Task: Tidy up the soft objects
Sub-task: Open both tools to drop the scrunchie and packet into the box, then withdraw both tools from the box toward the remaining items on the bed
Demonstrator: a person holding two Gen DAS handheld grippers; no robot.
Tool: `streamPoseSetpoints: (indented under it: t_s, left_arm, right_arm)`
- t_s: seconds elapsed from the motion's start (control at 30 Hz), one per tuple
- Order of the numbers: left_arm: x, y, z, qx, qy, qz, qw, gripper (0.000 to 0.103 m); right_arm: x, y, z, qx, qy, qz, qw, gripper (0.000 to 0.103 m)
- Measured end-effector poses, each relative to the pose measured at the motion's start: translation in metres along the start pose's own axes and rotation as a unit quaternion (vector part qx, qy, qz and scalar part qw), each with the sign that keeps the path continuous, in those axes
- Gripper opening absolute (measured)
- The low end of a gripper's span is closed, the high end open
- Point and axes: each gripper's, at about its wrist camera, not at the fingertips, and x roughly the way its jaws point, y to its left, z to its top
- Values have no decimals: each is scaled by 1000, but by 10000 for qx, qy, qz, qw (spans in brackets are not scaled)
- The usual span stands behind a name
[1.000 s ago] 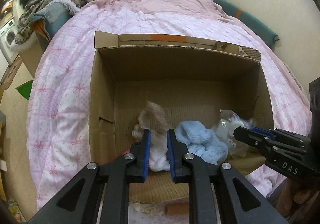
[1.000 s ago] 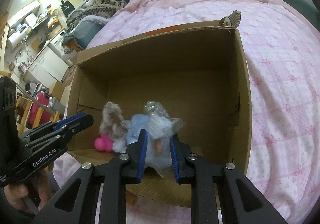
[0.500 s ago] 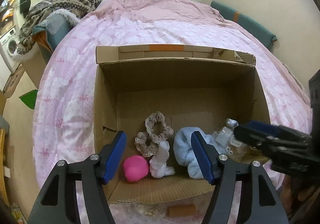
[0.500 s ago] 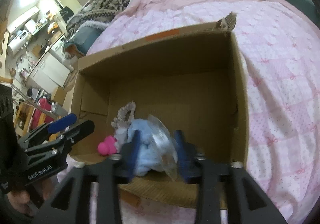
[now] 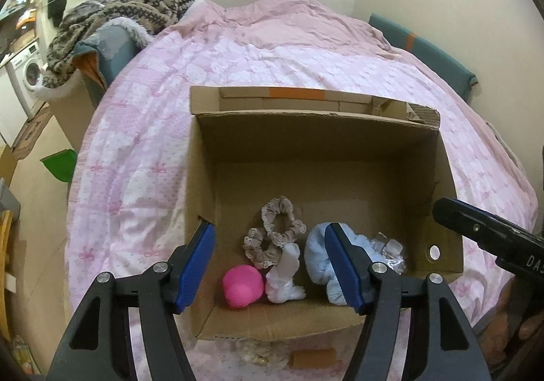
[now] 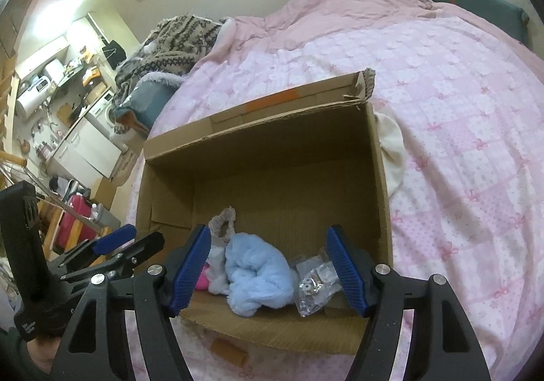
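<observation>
An open cardboard box [image 5: 340,143] [image 6: 272,156] sits on the pink bed. Along its near side lie a pink ball [image 5: 242,285], a white cloth piece [image 5: 285,274], beige lace scrunchies [image 5: 276,231] [image 6: 222,221], a light blue fluffy item [image 5: 318,253] [image 6: 256,270] and a clear plastic bag with small parts [image 5: 389,250] [image 6: 314,280]. My left gripper [image 5: 272,267] is open and empty above the box's near edge. My right gripper [image 6: 268,265] is open and empty above the blue item and the bag.
The pink quilt [image 5: 238,51] covers the bed. A patterned blanket [image 5: 136,6] is heaped at the far left. A cream cloth [image 6: 394,149] lies by the box's right wall. A small brown tube [image 6: 229,350] lies in front of the box.
Both grippers have opened and pulled back from the box. The left let go of the scrunchies and the right let go of the plastic bag; both now lie in the box.
</observation>
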Motion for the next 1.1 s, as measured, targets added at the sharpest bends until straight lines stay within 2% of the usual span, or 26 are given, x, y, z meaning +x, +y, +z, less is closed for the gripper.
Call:
streamPoseSetpoints:
  t_s: [0.33,0.67,1.1]
  left_arm:
    - [-31,12,-8,-33,-169,185,9997,64]
    - [-57,35,-31,-379,31,352,9987,64]
    - [-74,23,-70,-460,283,421,9977,64]
  right_arm:
    - [-19,7,-9,-118,-68,-110,9998,75]
    - [-33,12,-36,-113,71,-123,9998,75]
    - [-39,29,-81,-196,486,-122,9985,75]
